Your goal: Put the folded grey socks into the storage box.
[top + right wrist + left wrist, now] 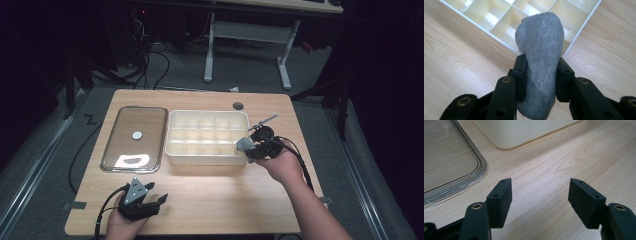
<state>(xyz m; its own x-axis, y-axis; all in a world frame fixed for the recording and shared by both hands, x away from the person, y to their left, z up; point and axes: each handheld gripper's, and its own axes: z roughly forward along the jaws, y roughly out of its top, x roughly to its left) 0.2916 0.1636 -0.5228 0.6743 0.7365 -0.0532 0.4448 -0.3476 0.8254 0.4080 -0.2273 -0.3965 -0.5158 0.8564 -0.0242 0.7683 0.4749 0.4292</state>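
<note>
The right gripper's (541,77) fingers (520,75) pinch a rolled grey sock (540,50), one pad on each side of its lower half, so that the cloth bulges out above and below the pads. In the right gripper view the sock's rounded end rises over the near right corner of the white divided box (584,23), above the rim and the nearest compartments; it does not sit in any compartment. In the high view the right gripper (248,148) holds the sock (243,145) at that same corner of the box (207,156), toward the right edge of the table (215,200). The right hand (282,162) reaches in from the bottom, a cable trailing along its wrist.

The box stands in the middle of the table, nearer the far edge, its grid of compartments open to the top. Just to its left lies a clear lid (134,138), flat on the wood, with a small round white mark at its centre.

The left gripper (155,202) rests near the front left corner of the table, held by the left hand (122,222). In the left gripper view its fingers (500,200) stand spread wide with bare wood between them, the lid's rounded corner (477,167) ahead on one side and the box's wall (524,132) beyond.
</note>
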